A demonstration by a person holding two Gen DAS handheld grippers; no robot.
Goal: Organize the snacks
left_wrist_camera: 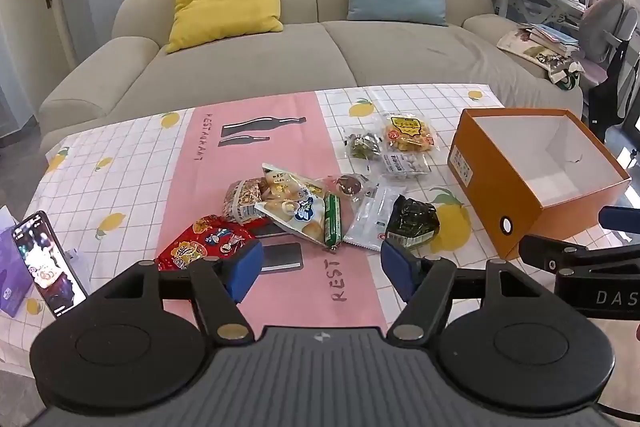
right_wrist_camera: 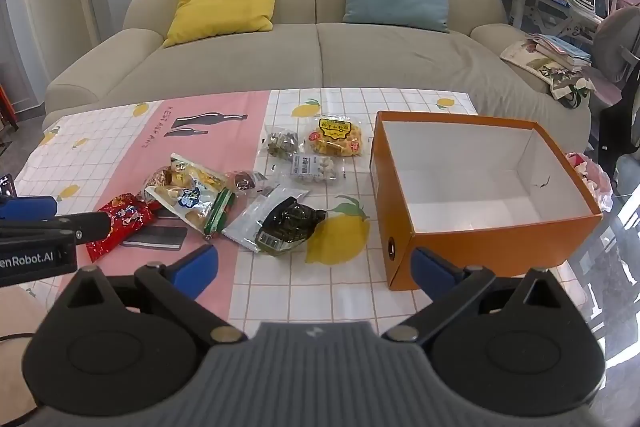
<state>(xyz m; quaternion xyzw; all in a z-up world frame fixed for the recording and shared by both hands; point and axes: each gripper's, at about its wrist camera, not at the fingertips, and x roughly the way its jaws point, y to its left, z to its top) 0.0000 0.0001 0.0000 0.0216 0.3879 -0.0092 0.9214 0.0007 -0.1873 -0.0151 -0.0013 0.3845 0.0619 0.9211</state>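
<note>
Several snack packets lie in a loose pile on the tablecloth: a red bag (left_wrist_camera: 200, 243) (right_wrist_camera: 120, 223), a white-blue bag (left_wrist_camera: 298, 205) (right_wrist_camera: 188, 197), a green stick (left_wrist_camera: 333, 221), a dark green pack (left_wrist_camera: 414, 223) (right_wrist_camera: 290, 225), a yellow pack (left_wrist_camera: 408, 133) (right_wrist_camera: 336, 139). An empty orange box (left_wrist_camera: 532, 179) (right_wrist_camera: 476, 195) stands open to their right. My left gripper (left_wrist_camera: 322, 269) is open and empty, just short of the pile. My right gripper (right_wrist_camera: 316, 267) is open and empty, in front of the box's near corner.
A phone (left_wrist_camera: 46, 263) stands on a holder at the table's left, beside a purple box (left_wrist_camera: 12, 267). A beige sofa (left_wrist_camera: 280, 55) with cushions lies behind the table. A cluttered desk and chair (left_wrist_camera: 600, 23) stand at the right.
</note>
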